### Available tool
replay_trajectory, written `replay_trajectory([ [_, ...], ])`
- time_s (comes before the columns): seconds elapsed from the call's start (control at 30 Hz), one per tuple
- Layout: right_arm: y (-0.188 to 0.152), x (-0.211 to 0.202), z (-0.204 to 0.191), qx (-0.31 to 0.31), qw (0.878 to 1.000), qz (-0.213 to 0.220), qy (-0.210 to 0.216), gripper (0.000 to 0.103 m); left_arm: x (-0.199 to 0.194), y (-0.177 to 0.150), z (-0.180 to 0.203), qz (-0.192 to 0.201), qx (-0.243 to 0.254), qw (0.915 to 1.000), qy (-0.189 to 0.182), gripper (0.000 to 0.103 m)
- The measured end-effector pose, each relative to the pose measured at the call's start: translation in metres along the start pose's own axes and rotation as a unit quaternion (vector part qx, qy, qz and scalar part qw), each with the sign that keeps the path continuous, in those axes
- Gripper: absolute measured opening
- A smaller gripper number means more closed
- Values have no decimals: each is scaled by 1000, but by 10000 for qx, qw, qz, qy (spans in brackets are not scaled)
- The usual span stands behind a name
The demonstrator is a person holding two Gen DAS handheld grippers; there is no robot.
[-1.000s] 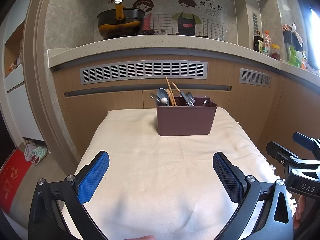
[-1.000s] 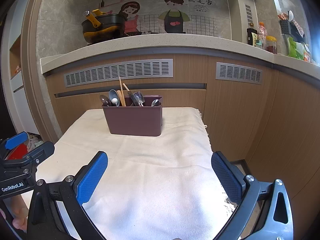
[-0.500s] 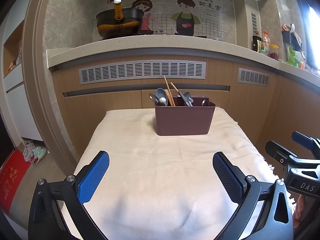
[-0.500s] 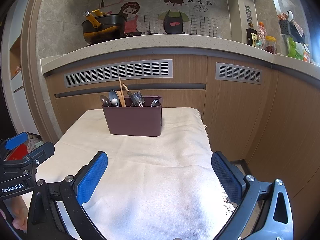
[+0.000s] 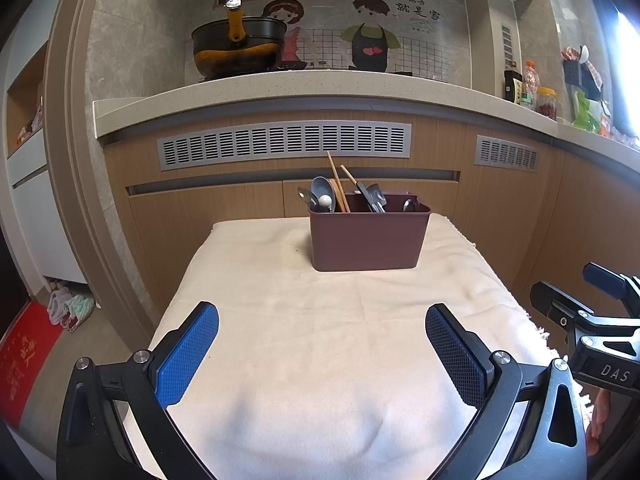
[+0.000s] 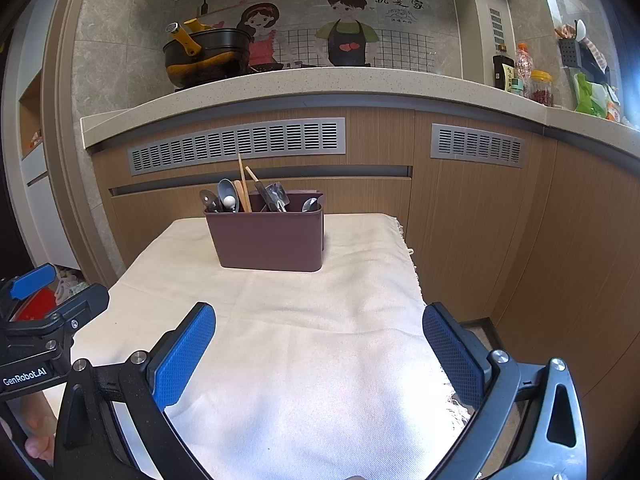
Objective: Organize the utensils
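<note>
My left gripper (image 5: 322, 354) hangs over the near part of the cloth with its blue-padded fingers (image 5: 188, 350) spread wide apart and nothing between them. My right gripper (image 6: 319, 354) is the same: fingers far apart, empty, held above the near right part of the cloth, with its right finger out past the fringed edge. Each gripper shows at the edge of the other's view, so the two sit side by side, apart from each other, neither touching the cloth as far as I can judge.

Under both lies a cream cloth (image 5: 320, 320) that covers a small table; it is bare in front of me. At its far end, well apart from both grippers, stands the brown utensil holder (image 5: 366, 240), upright on the cloth. In it I see spoons (image 5: 320, 194) at the left side, a pair of wooden chopsticks (image 5: 338, 186) leaning up past the rim, dark-handled pieces near the middle, and another spoon (image 6: 310, 204) at the right end. Whether dividers part them into compartments, I cannot tell from this low angle.

Behind the table runs a wood-fronted cabinet with grey vent grilles (image 5: 286, 144), topped by a pale counter (image 6: 320, 84) that carries a black and yellow pot (image 5: 238, 48).
</note>
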State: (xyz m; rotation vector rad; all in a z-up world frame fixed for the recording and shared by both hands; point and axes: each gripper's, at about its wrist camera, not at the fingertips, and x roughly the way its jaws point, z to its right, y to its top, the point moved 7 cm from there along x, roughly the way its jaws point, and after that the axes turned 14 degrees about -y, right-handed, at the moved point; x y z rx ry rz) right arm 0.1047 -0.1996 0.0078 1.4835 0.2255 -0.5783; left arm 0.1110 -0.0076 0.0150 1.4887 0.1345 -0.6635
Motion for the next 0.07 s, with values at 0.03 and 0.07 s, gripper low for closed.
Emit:
replay_trajectory([
  [0.03,0,0,0,1,10000,-3,1,103,0,0,0,-1,11,10000,-2,103],
  [0.07,0,0,1,3,10000,0,-4,103,0,0,0,-7,21,10000,9,103],
])
